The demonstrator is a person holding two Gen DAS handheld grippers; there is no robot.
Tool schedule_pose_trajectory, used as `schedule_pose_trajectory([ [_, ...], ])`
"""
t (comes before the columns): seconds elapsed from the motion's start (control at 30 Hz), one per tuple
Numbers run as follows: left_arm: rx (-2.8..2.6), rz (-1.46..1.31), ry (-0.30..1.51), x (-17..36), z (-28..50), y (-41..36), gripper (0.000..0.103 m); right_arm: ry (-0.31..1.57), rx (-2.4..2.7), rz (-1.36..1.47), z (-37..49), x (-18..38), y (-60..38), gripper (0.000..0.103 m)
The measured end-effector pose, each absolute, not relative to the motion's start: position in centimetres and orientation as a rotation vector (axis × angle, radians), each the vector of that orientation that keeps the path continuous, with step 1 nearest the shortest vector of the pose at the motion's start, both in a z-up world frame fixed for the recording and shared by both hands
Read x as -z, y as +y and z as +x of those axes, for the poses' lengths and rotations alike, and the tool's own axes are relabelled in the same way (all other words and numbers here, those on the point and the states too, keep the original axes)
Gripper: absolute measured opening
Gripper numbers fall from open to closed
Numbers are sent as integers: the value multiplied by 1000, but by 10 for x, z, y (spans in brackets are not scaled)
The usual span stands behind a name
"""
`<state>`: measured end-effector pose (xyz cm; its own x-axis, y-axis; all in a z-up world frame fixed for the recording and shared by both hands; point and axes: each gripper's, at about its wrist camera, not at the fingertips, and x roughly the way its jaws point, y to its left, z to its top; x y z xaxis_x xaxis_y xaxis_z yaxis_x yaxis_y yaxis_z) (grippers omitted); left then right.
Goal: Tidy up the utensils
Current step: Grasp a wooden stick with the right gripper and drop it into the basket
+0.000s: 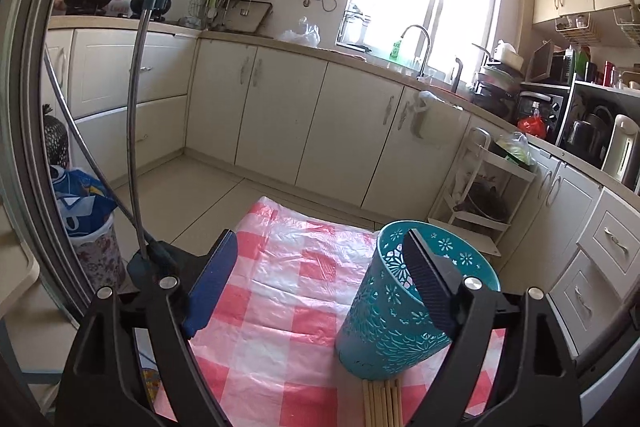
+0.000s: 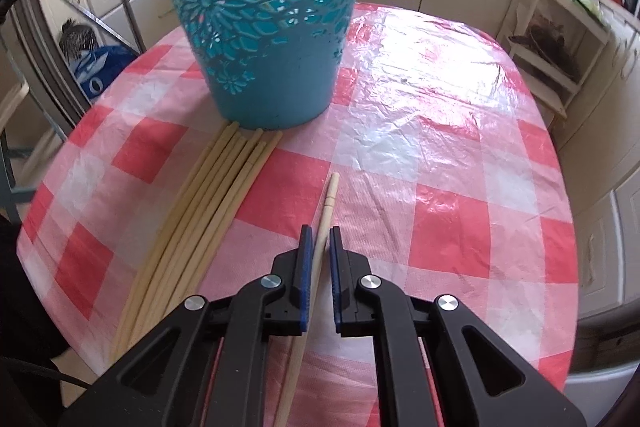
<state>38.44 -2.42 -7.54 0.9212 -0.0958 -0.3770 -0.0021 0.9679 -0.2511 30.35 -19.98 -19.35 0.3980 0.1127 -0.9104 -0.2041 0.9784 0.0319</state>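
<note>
Bamboo-coloured, the single chopstick (image 2: 325, 223) lies pinched between the nearly closed pads of the right gripper (image 2: 319, 247), its free end pointing toward 12 o'clock over the checked tablecloth (image 2: 440, 155). At 10 o'clock from that gripper, a loose bundle of chopsticks (image 2: 208, 211) lies flat, its far ends touching the base of the teal utensil holder (image 2: 264, 27), which stands at 11 o'clock.

In the left wrist view, the left gripper (image 1: 320, 279) stands wide open and holds nothing. The teal holder appears at 4 o'clock, overlapped by the right-hand finger; whether that finger touches it cannot be told.

Risks, as judged: the holder stands unsupported, so a chopstick pushed against its rim could tip it, while its perforated wall could snag a tip. Held partway along its length by narrow pads, the chopstick could pivot when lifted. A low swing could scatter the bundle.
</note>
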Motion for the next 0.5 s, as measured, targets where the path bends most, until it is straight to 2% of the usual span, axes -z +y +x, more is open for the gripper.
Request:
schedule_pose_trajectory([
  [0.13,42,-271,403,76,387,-13,80,1151,-216,-2,300,181,-213,6],
  [0.2,29,-298,393,74,386,-4,80,1041,-261,159,292,147,-234,6],
  [0.27,10,-330,383,71,386,4,80,809,-328,340,283,98,-254,6],
  [0.37,-19,-374,363,70,382,12,80,482,-312,457,284,41,-262,6],
  [0.5,-74,-380,305,68,373,16,81,192,-231,508,309,5,-247,6],
])
